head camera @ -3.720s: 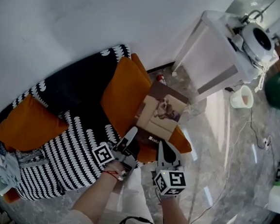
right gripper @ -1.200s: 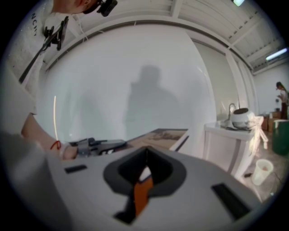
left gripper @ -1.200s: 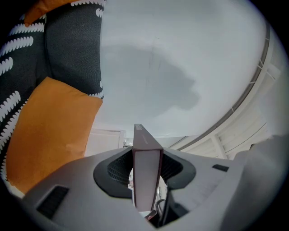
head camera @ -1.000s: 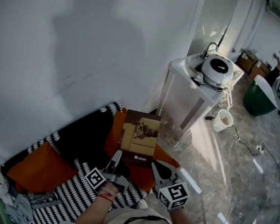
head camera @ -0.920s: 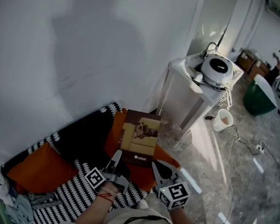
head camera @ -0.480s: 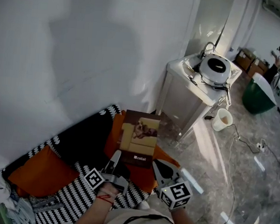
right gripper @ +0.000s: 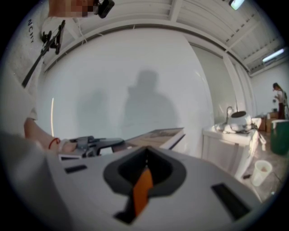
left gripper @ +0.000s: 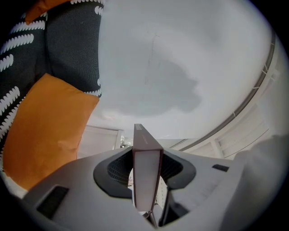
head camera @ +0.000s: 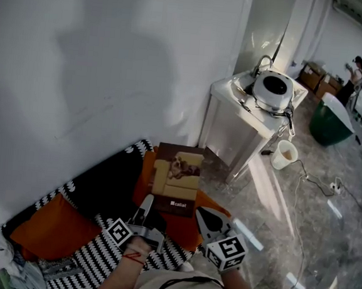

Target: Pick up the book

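The book (head camera: 177, 178), brown with a beige cover picture, is held up above the orange cushion (head camera: 189, 226) on the sofa. My left gripper (head camera: 147, 202) is shut on its near edge. In the left gripper view the book (left gripper: 146, 173) stands edge-on between both pads, pointing at the white wall. My right gripper (head camera: 205, 217) hovers just right of the book with its jaws together and nothing in them. From the right gripper view (right gripper: 143, 180) the book (right gripper: 158, 135) lies flat at mid-left, with the left gripper (right gripper: 92, 144) beside it.
A black-and-white striped sofa cover (head camera: 89, 252) with a second orange cushion (head camera: 48, 226) fills the lower left. To the right stands a white side table (head camera: 242, 130) bearing a round white appliance (head camera: 273, 89). A cup (head camera: 285, 155), cables and a green bin (head camera: 331, 122) are on the grey floor.
Over the last second the book and both grippers hold nearly still; the head view shifts a little. Compared with the oldest frame, the book is lifted off the cushion.
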